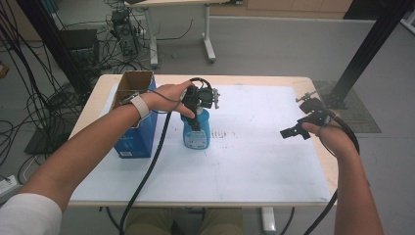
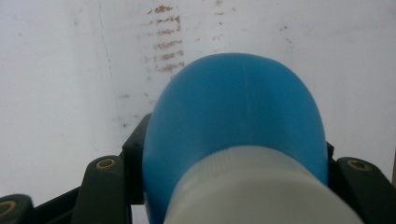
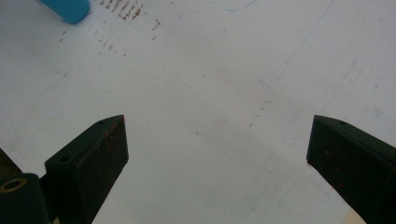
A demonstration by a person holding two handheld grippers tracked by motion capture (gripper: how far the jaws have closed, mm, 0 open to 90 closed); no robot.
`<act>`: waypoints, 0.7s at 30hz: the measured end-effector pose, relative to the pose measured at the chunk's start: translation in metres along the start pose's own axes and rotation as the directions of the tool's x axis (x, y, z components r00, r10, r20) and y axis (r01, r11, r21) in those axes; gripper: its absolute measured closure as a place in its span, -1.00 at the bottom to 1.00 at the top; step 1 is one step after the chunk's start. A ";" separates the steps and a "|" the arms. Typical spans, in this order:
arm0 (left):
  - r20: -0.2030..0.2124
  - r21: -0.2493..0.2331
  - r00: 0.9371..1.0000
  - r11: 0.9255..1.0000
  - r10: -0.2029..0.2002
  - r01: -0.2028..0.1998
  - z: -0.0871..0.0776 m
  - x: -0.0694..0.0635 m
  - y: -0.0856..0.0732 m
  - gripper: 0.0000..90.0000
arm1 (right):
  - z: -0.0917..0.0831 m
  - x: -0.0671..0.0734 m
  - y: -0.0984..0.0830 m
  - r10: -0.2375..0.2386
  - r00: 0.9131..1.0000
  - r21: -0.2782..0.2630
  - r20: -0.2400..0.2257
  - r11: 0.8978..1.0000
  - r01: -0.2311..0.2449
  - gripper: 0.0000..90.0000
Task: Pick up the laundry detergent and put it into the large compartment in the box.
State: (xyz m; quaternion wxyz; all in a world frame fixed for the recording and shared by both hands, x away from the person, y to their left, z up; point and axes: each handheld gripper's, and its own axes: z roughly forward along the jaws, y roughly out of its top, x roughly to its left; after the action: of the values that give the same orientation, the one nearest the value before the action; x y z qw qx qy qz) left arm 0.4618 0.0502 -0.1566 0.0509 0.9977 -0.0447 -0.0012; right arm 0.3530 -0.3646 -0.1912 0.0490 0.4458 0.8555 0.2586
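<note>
Bottle (image 1: pixel 196 133), blue with a white cap, upright near the middle of the white-covered table (image 1: pixel 254 161), just right of an open cardboard box (image 1: pixel 134 117). Long axis vertical, neck clamped from above by the left gripper (image 1: pixel 198 110), jaws closed on it. Right gripper (image 1: pixel 293 131) well off to the right, jaws wide apart, holding nothing. Printed label low on the body.

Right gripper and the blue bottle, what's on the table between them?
Nothing: in the high view, bare white table sheet runs from the right gripper to the blue bottle, marked by faint brownish smudges. The right gripper view shows the same stained white surface.
</note>
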 end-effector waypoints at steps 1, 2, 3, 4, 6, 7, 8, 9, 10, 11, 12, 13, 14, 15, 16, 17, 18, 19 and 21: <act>0.000 -0.001 1.000 1.000 -0.001 0.001 0.000 0.000 0.000 -0.12 | 0.000 0.000 0.000 0.000 1.000 0.001 0.001 1.000 0.000 -0.88; 0.000 0.001 1.000 1.000 0.000 0.000 0.000 0.000 0.000 -0.12 | 0.000 0.000 0.000 -0.001 1.000 0.000 0.001 1.000 0.001 -0.88; 0.000 0.001 1.000 1.000 0.000 0.000 0.000 0.000 0.000 -0.12 | 0.000 0.000 0.000 0.000 1.000 0.000 0.000 1.000 0.000 -0.88; -0.001 0.000 1.000 1.000 -0.003 0.003 0.000 0.000 0.000 -0.12 | 0.000 0.000 0.000 0.000 1.000 -0.001 0.000 1.000 0.000 -0.88; -0.003 0.001 1.000 1.000 -0.005 0.005 0.000 -0.001 0.001 -0.12 | -0.001 0.000 -0.001 0.000 1.000 -0.002 0.001 1.000 0.000 -0.88; -0.002 0.002 1.000 1.000 -0.009 0.009 0.000 -0.001 0.001 -0.12 | -0.001 0.000 -0.001 0.000 1.000 -0.003 0.001 1.000 0.000 -0.88; -0.002 0.004 1.000 1.000 -0.012 0.012 0.000 -0.001 0.001 -0.12 | -0.002 0.000 -0.001 -0.001 1.000 -0.004 0.001 1.000 0.001 -0.88; -0.002 0.006 1.000 1.000 -0.013 0.013 0.000 -0.001 0.002 -0.12 | -0.002 0.000 -0.002 0.001 1.000 -0.005 0.002 1.000 -0.001 -0.88; -0.002 0.009 1.000 1.000 -0.017 0.017 -0.001 -0.002 0.002 -0.12 | -0.002 0.000 -0.002 0.001 1.000 -0.005 0.002 1.000 -0.001 -0.88; -0.002 0.009 1.000 1.000 -0.017 0.017 -0.001 -0.002 0.002 -0.12 | -0.002 0.000 -0.002 0.001 1.000 -0.005 0.002 1.000 -0.001 -0.88; 0.000 0.012 1.000 1.000 -0.022 0.022 -0.001 -0.001 0.002 -0.12 | -0.003 0.000 -0.003 0.002 1.000 -0.005 0.002 1.000 -0.002 -0.88; 0.000 0.012 1.000 1.000 -0.022 0.022 -0.001 -0.001 0.002 -0.12 | -0.003 0.000 -0.003 0.002 1.000 -0.005 0.002 1.000 -0.002 -0.88; 0.001 0.012 1.000 1.000 -0.025 0.025 -0.001 -0.001 0.002 -0.12 | -0.003 0.000 -0.003 0.002 1.000 -0.006 0.002 1.000 -0.002 -0.88; 0.002 0.012 1.000 0.999 -0.031 0.031 -0.003 -0.002 0.002 -0.12 | -0.004 0.000 -0.005 0.005 1.000 -0.007 0.003 1.000 -0.005 -0.88; 0.003 0.006 0.999 0.999 -0.033 0.033 -0.004 -0.002 0.001 -0.12 | -0.004 0.000 -0.005 0.006 1.000 -0.007 0.003 1.000 -0.006 -0.88; 0.003 0.006 0.999 0.999 -0.033 0.033 -0.004 -0.002 0.001 -0.12 | -0.004 0.000 -0.005 0.006 1.000 -0.007 0.003 1.000 -0.006 -0.88; 0.002 0.007 0.999 0.999 -0.035 0.035 -0.006 -0.003 0.001 -0.12 | -0.005 0.000 -0.006 0.005 1.000 -0.009 0.004 1.000 -0.005 -0.88; 0.001 0.008 0.999 0.999 -0.035 0.035 -0.009 -0.005 0.002 -0.12 | -0.005 0.000 -0.006 0.008 1.000 -0.009 0.005 1.000 -0.008 -0.88; -0.002 0.010 0.999 0.999 -0.038 0.038 -0.014 -0.007 0.002 -0.12 | -0.006 0.001 -0.007 0.006 1.000 -0.011 0.006 1.000 -0.006 -0.88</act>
State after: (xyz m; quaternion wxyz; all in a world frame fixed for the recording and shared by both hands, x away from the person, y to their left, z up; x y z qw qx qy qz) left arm 0.4545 0.0503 -0.1429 0.0459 0.9986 -0.0256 -0.0010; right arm 0.3456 -0.3698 -0.1889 0.0534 0.4489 0.8526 0.2622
